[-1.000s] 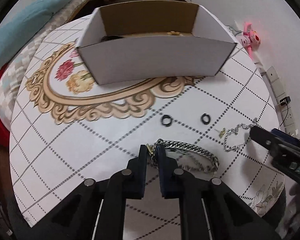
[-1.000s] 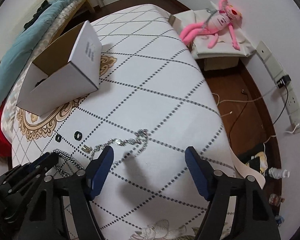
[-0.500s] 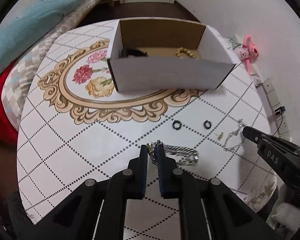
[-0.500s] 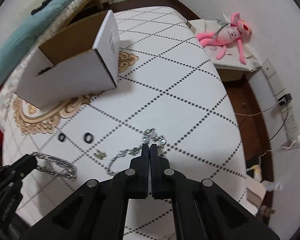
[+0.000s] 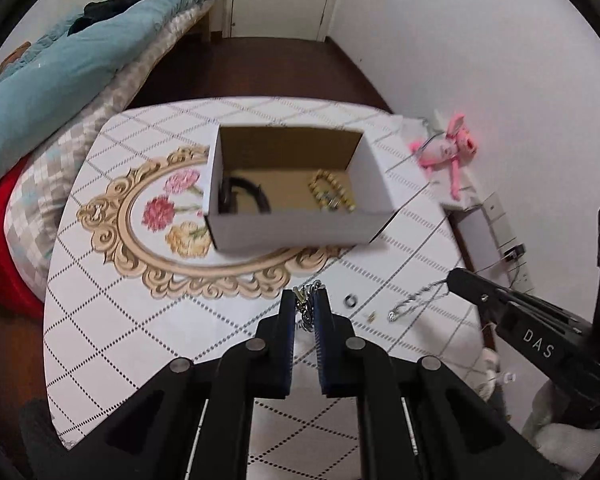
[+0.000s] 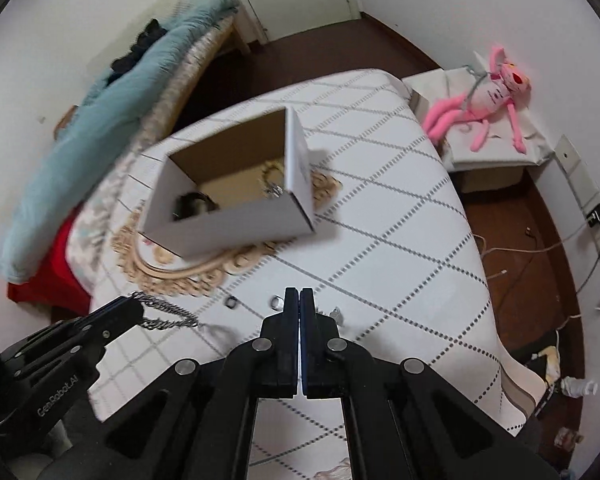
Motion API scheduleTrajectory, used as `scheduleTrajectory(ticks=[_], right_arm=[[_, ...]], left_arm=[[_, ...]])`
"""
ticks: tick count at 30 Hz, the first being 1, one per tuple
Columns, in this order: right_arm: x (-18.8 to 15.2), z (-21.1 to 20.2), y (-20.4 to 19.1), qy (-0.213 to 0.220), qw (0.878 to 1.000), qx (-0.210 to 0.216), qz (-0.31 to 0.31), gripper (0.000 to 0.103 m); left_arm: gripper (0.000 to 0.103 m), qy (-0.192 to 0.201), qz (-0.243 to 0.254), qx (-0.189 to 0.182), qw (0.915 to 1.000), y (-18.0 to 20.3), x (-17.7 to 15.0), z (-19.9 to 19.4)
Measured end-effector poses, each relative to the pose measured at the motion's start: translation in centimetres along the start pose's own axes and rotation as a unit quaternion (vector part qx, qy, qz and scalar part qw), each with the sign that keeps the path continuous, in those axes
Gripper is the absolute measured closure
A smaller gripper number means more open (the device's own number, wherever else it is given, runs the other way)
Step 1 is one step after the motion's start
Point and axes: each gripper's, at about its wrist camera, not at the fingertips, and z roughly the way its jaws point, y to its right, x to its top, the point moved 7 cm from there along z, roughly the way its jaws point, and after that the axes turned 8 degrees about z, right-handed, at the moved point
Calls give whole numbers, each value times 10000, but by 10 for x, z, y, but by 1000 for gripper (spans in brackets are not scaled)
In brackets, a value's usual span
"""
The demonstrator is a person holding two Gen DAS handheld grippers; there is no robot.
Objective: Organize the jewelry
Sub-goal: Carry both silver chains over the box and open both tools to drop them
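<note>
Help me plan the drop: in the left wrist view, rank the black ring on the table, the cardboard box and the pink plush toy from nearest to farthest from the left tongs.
1. Black ring, on the table just right of the left tongs.
2. Cardboard box, straight ahead on the table.
3. Pink plush toy, off the table, far right by the wall.

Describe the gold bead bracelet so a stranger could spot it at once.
Find the open cardboard box on the patterned table. Inside, at its right end, lies the gold bead bracelet. Its only neighbour in the box is a black band at the left end.
</note>
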Motion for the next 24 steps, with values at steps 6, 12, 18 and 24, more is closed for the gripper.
scheduleTrajectory(ticks=[6,12,18,24], right_arm=[[30,-32,-27,211,9987,447,-111,103],[76,-59,-61,431,9950,845,-316,103],[123,-42,-88,425,9945,784,-551,103],[155,6,-99,99,9963,550,-654,103]], left_arm=[[97,292,-65,-305,9991,2,38,-25],[97,541,18,-426,9976,-4,93,-38],[97,342,87,-350,9988,-23,133,-10],[97,-286,6,-377,9989,-46,142,48]])
